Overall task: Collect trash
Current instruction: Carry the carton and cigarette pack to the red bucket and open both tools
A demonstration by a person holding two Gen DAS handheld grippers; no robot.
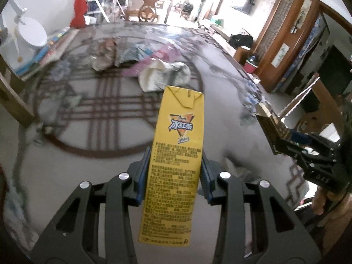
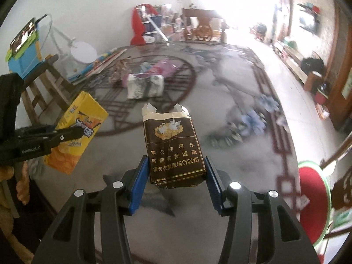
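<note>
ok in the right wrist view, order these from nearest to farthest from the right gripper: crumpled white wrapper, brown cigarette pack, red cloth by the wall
1. brown cigarette pack: between the fingers of the right gripper, held.
2. crumpled white wrapper: on the table's middle, beyond the pack.
3. red cloth: past the table's far edge, by the back wall, left of centre.

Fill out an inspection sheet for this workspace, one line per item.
Surface: round patterned table, glossy grey with dark red lattice.
Job's things: yellow drink carton in the left gripper; brown cigarette pack in the right gripper; both lifted off the table.
Clutter: crumpled paper cup, pink wrapper and other wrappers remain mid-table; books at the far edge.
Grippers: both fingers' blue pads press their items.
Cables: nothing seen.
Surroundings: wooden stool, ladder, red stool, bright doorway.
</note>
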